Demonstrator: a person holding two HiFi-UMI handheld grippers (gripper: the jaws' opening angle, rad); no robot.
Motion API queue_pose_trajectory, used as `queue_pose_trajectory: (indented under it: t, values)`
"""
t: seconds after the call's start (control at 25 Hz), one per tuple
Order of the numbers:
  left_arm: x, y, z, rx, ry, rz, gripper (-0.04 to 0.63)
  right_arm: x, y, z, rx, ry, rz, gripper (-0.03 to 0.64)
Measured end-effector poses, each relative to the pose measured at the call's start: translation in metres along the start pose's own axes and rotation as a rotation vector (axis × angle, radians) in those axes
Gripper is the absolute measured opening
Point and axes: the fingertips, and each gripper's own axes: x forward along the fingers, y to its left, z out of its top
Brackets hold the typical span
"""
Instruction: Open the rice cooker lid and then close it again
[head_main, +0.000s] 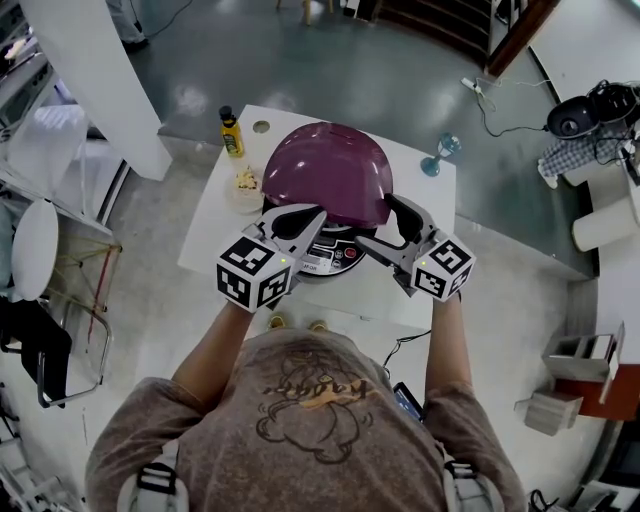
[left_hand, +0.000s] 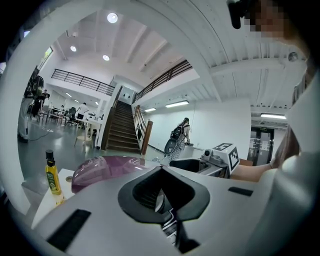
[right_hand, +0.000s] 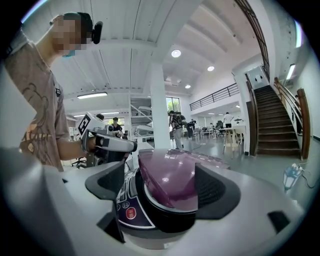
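Purple lid (head_main: 328, 170) down on the rice cooker (head_main: 335, 256). The left tool (left_hand: 161, 172) is pinched shut, empty. The right tool (right_hand: 161, 187) is spread wide around its front. A small bowl (head_main: 244, 192) alongside holds food.

Bright, even indoor light from round ceiling lamps (left_hand: 112, 18) and strip lights (left_hand: 175, 104). Soft glare on the purple lid (head_main: 330, 175) and glossy floor (head_main: 330, 70). Heavy fisheye bending at edges, dark corners, nearest foreground blurred.
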Motion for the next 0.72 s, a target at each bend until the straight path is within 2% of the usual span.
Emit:
queue_pose_trajectory:
  t: [0.72]
  values:
    - [0.014, 0.019, -0.014, 0.019, 0.051, 0.049, 0.02, -0.001, -0.001, -0.01, 0.054, -0.023, -0.006, 0.425]
